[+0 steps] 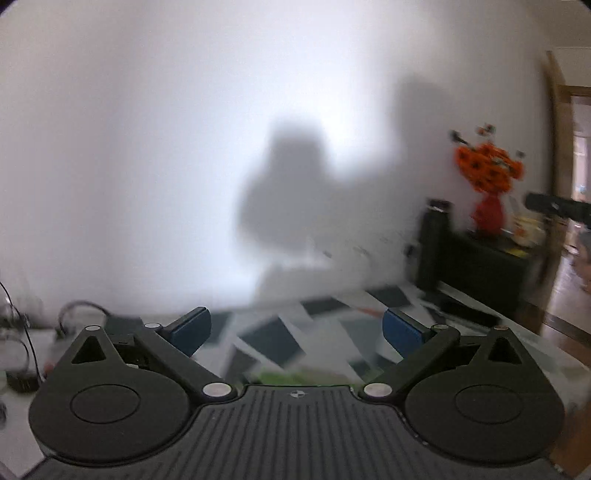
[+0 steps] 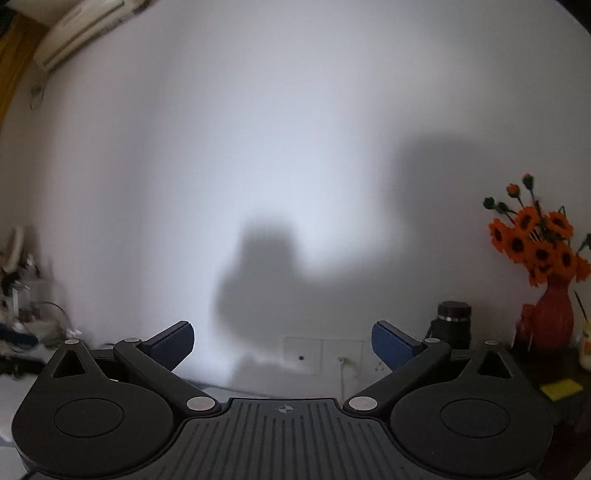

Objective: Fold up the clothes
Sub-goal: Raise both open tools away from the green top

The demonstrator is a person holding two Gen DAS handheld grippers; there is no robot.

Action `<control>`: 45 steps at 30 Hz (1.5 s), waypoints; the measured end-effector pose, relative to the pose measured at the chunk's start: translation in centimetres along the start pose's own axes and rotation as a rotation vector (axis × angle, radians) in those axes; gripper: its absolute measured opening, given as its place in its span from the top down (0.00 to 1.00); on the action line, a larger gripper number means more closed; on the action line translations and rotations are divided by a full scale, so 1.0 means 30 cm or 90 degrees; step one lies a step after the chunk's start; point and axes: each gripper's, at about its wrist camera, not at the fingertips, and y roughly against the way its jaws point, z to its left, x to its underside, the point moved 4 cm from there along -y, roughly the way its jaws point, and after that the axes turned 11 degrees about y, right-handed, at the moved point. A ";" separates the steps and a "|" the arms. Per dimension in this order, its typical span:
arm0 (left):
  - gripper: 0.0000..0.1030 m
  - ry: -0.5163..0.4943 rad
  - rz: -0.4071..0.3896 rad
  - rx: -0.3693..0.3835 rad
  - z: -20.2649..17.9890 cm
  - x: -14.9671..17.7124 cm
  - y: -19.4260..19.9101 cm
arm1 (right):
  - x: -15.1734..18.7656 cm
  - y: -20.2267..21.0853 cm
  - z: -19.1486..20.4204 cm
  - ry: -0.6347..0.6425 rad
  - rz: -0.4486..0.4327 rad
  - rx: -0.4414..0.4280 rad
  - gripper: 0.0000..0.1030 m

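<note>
— How were the two tools set?
— The left hand-held gripper (image 1: pixel 297 328) and right hand-held gripper (image 2: pixel 282 345) both gaped wide, empty, facing the wall (image 2: pixel 258 147).
— The clothes?
— Blurred patterned fabric (image 1: pixel 280 339) lay below the left one.

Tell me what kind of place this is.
Most likely a room in a home: a red vase of orange flowers on a dark cabinet, a wall air conditioner, and a patterned bed or table cover below a plain white wall.
</note>
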 end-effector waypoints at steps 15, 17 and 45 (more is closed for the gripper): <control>0.02 0.040 0.174 -0.031 0.134 0.285 -0.546 | 0.501 -0.432 -0.026 -0.054 0.287 -0.142 0.14; 0.02 0.063 0.175 -0.016 0.159 0.305 -0.554 | 0.530 -0.464 -0.031 -0.066 0.309 -0.143 0.17; 0.03 0.295 0.204 0.064 0.304 0.377 -0.581 | 0.653 -0.343 -0.075 -0.310 0.335 -0.231 0.31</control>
